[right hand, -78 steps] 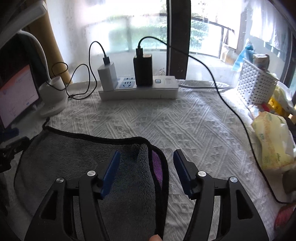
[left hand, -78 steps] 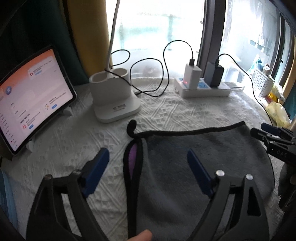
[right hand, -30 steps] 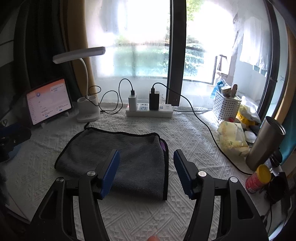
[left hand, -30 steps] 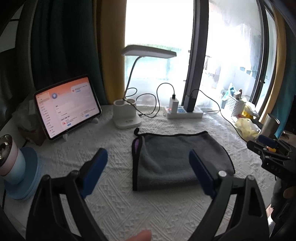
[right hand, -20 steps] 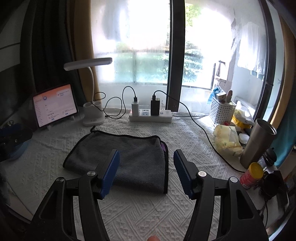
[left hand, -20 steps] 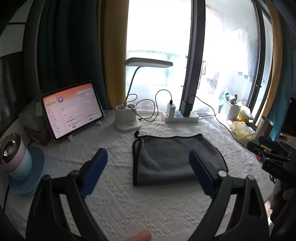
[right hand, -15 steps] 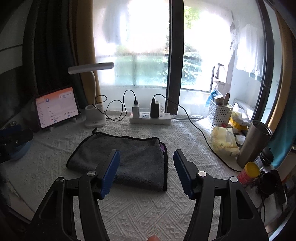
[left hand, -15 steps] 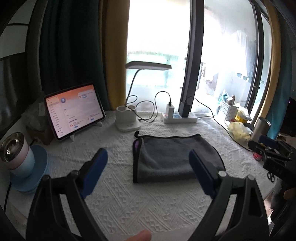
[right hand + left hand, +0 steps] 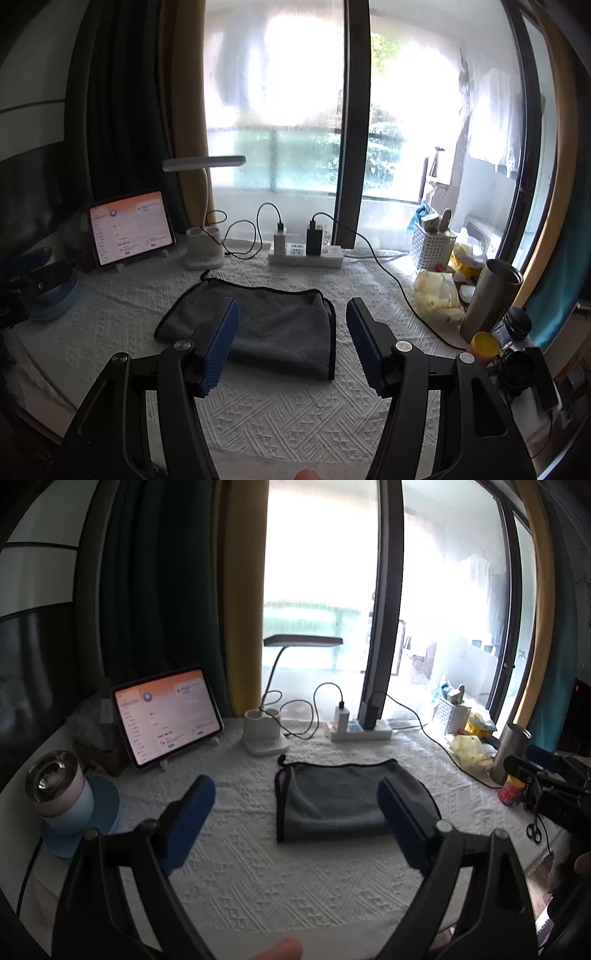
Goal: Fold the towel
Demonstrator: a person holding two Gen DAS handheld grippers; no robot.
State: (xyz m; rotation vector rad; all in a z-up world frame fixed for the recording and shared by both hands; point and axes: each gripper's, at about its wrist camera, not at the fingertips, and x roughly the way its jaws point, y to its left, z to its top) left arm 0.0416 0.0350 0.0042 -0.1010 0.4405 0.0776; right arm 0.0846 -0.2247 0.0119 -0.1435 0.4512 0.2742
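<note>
A grey towel (image 9: 332, 797) with black trim lies folded flat in the middle of the white-clothed table; it also shows in the right wrist view (image 9: 266, 325). A purple inner layer peeks out at its folded side. My left gripper (image 9: 295, 812) is open and empty, held well back from and above the towel. My right gripper (image 9: 291, 332) is open and empty, likewise pulled back. The right gripper also appears at the far right of the left wrist view (image 9: 546, 782), the left one at the far left of the right wrist view (image 9: 26, 284).
A tablet (image 9: 166, 716), a desk lamp base (image 9: 264, 736) and a power strip (image 9: 360, 731) with cables stand behind the towel. A cup (image 9: 55, 790) sits at the left. A steel tumbler (image 9: 489, 299), basket (image 9: 432, 245), bags and jars crowd the right edge.
Both grippers have drawn back and up from the towel, which now looks small and far. The towel lies still, folded. Both grippers stay open.
</note>
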